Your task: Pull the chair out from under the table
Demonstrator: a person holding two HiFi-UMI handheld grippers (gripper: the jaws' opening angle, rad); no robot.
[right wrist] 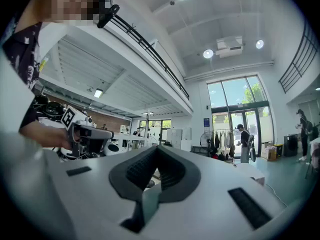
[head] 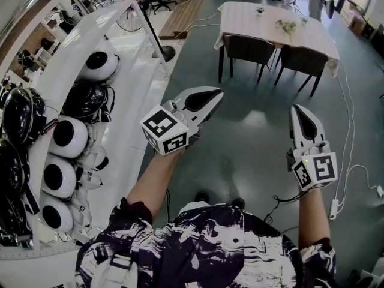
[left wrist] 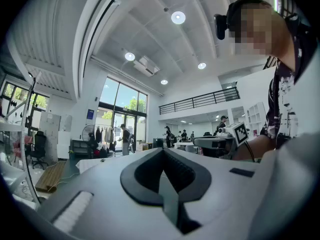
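Nearest, the left hand-held gripper (head: 211, 96) and the right hand-held gripper (head: 299, 111) are both clenched on nothing and pointed level, likely just carried toward the work. Well beyond them across the floor (head: 252, 137), the left chair (head: 249, 47) and the right chair (head: 303, 59), dark with thin legs, sit tucked under the cloth-covered desk (head: 240, 17), untouched.

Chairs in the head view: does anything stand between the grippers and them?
Nothing visible does. Open floor lies between the left gripper, the right gripper and both chairs tucked at the table; a stand's base and a cable sit off to the sides.
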